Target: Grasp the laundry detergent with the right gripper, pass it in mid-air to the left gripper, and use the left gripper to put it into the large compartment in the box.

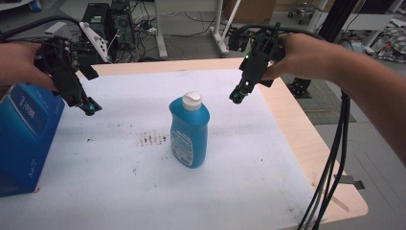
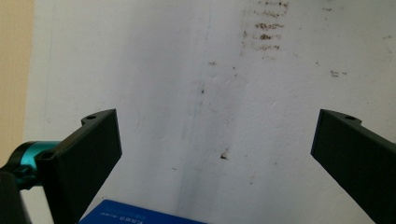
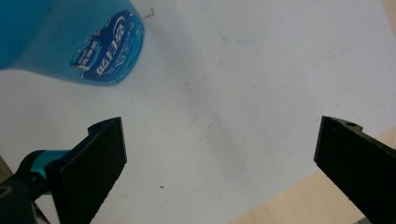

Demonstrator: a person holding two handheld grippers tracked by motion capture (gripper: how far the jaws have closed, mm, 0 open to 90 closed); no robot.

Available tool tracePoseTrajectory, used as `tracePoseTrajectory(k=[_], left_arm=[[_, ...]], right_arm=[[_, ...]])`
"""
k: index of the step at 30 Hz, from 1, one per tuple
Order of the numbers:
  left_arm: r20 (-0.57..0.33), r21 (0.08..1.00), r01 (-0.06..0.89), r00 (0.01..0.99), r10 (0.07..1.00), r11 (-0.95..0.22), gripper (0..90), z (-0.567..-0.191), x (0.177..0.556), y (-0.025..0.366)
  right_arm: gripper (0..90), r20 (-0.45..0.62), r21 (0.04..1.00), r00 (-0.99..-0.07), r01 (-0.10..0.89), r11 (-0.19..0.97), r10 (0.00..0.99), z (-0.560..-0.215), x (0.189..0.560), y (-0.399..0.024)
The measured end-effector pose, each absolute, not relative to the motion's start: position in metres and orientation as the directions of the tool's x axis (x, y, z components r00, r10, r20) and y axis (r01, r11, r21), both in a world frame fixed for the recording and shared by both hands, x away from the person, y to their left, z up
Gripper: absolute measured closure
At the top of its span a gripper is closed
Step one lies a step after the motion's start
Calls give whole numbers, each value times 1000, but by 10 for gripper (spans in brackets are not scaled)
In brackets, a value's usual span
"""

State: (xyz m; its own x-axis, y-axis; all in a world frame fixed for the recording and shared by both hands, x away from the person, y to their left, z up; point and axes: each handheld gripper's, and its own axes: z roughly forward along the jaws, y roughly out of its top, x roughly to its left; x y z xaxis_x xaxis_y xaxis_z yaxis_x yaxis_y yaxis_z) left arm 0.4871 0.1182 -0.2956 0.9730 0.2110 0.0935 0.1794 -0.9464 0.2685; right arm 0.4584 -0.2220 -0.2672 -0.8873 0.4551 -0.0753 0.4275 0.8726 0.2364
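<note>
1. While hovering above the far right part of the white mat (image 1: 119,191), right gripper (image 1: 238,96) held with jaws spread wide and nothing between them; in the right gripper view, bare mat between the two black jaws and a strip of wooden table (image 3: 299,205) at the lower edge.

2. Just past that gripper, toward the person and to its left in the high view: blue bottle (image 1: 189,132), upright near the middle of the mat, white cap (image 1: 192,100) on top. Seen again at the upper left corner of the right gripper view (image 3: 70,42), outside the gap between the jaws, apart from both.

3. Long axis of the bottle vertical, so a grasp from the side across the body looks the likely approach; cap roughly level with the right gripper's tips, though height is hard to judge from above.

4. Left gripper (image 1: 88,106) likewise released, jaws wide apart and empty, hanging over the left part of the mat, pointed down at stained mat in the left gripper view.

5. Nearer of the two to the bottle: the right gripper, by a modest margin; the left stands farther off across the brown smudges (image 1: 152,139).

6. Just beside the left gripper, on its outer side: blue box (image 1: 24,134) at the left edge of the mat, its top edge showing at the bottom of the left gripper view (image 2: 140,215).

7. Coming move judged to turn on swinging the right gripper left and down so the bottle falls between the jaws.
</note>
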Motion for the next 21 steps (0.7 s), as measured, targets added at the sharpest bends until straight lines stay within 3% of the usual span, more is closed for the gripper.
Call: tracePoseTrajectory(k=[3, 12, 21], left_arm=[[96, 275, 175, 973, 208, -945, 17, -295, 486, 118], [98, 279, 165, 975, 199, -946, 17, -298, 482, 114], [98, 274, 162, 976, 194, -948, 17, -300, 481, 115]], right_arm=[[14, -64, 245, -890, 424, 872, 452, -270, 453, -225], [15, 3, 284, -814, 557, 780, 581, -287, 427, -230], [14, 6, 356, -762, 606, 711, 647, -296, 409, -230]])
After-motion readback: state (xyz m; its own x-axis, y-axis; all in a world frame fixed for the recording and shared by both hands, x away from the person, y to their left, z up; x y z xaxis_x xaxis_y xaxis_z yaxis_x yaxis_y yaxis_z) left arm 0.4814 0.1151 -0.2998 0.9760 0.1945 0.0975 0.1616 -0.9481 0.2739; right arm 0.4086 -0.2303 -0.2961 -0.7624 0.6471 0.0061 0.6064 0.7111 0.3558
